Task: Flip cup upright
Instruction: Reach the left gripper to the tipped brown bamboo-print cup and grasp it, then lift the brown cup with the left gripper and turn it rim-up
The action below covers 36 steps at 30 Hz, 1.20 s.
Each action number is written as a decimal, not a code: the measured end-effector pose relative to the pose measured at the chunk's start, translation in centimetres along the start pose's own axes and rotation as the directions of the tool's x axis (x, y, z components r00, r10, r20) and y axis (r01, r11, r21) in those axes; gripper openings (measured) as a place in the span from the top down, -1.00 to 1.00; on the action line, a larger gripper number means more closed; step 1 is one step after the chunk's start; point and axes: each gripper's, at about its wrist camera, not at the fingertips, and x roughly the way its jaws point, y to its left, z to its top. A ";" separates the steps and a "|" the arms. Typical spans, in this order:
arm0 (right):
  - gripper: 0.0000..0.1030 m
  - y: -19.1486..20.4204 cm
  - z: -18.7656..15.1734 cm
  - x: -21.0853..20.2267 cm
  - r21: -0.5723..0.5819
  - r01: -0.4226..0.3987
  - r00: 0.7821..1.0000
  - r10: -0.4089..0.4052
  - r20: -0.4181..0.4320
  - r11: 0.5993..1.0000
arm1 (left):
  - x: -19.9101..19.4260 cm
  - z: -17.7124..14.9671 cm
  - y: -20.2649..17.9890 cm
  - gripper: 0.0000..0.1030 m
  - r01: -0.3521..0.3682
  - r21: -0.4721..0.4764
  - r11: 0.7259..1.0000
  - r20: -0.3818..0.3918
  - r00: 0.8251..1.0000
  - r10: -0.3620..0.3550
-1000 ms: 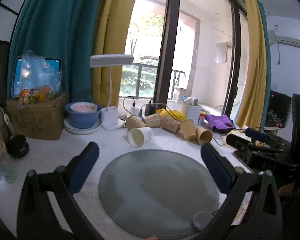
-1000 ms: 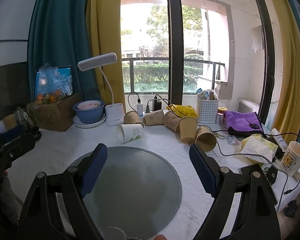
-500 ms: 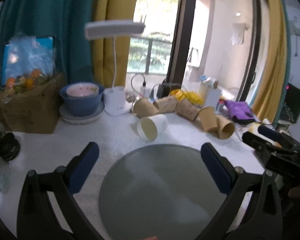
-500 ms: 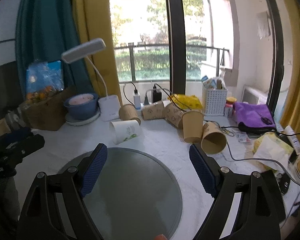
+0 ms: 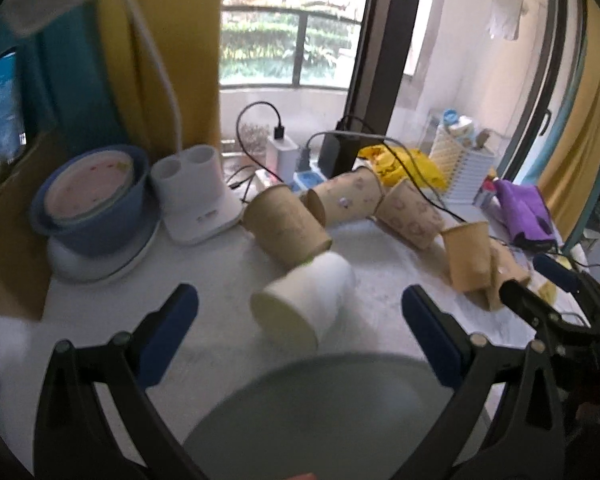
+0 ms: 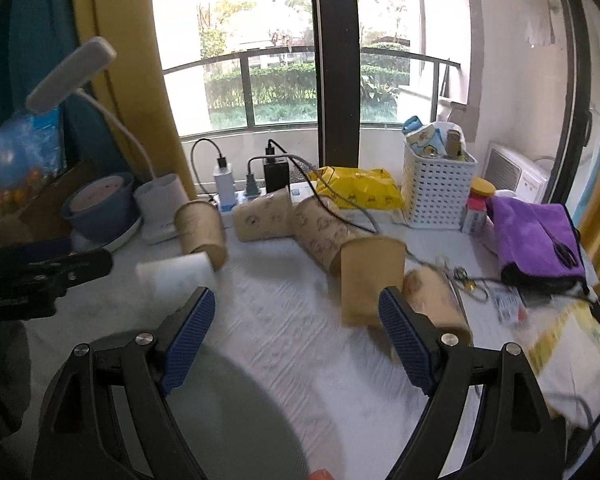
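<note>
Both grippers were spread wide and held nothing. From its own camera, the left gripper (image 5: 300,320) had its blue pads either side of the white cup (image 5: 306,300), which lay on its side on the white tabletop (image 5: 380,256) with its open mouth turned toward the camera and slightly to 7 o'clock. The cup sat just beyond the far edge of the round grey mat (image 5: 320,412), near the brown paper cups (image 5: 288,230) at its 12 o'clock; whether it touched the nearest one could not be told through the blur.

The right gripper (image 6: 296,332) faced an upside-down brown cup (image 6: 372,280) at its 1 o'clock, with the white cup at its 10 o'clock.

To do this step well, the left gripper would probably need to close across the cup's body near the middle, gently enough not to crush the thin paper wall. It should then lift the cup clear of the brown cups before rolling the wrist, and set the base down flat, likely on the mat.

As for writing, the brown cups carried small printed motifs and the yellow bag (image 6: 356,190) some dark marks, but none was legible. No brand could be read on the white lamp base (image 5: 196,204) either.
</note>
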 end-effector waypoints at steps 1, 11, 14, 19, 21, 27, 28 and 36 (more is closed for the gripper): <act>-0.67 -0.1 0.3 0.6 -0.001 -0.003 1.000 0.003 -0.003 1.000 | 0.9 0.6 -0.1 -0.99 0.000 0.002 1.000 -0.012 1.000 0.000; -0.67 -0.1 3.5 7.3 -0.017 0.004 0.998 -0.005 -0.062 1.000 | 9.2 5.8 0.5 -0.98 -0.098 -0.015 0.995 -0.165 0.982 0.094; -0.67 0.5 4.3 9.3 -0.022 0.005 0.996 -0.007 -0.085 1.000 | 11.4 6.8 1.0 -0.98 -0.069 -0.048 0.996 -0.224 0.973 0.057; -0.67 0.6 5.1 10.6 -0.015 0.011 0.997 -0.012 -0.082 1.000 | 14.1 6.8 2.1 -0.98 -0.057 -0.118 0.991 -0.299 0.954 0.019; -0.67 0.5 5.2 10.8 -0.011 0.017 0.997 -0.018 -0.080 1.000 | 14.8 6.7 2.6 -0.98 -0.058 -0.137 0.989 -0.314 0.949 0.012; -0.67 0.1 5.0 11.5 0.002 0.022 0.995 -0.021 -0.097 1.000 | 16.3 5.7 4.1 -0.61 -0.027 -0.217 0.976 -0.363 0.930 -0.055; -0.68 0.1 5.0 11.5 0.004 0.021 0.995 -0.021 -0.097 1.000 | 16.3 5.7 4.3 -0.52 -0.018 -0.228 0.974 -0.363 0.929 -0.068; -0.67 0.1 5.0 11.4 0.008 0.016 0.995 -0.016 -0.101 1.000 | 15.9 5.8 4.3 -0.46 0.001 -0.213 0.977 -0.354 0.932 -0.079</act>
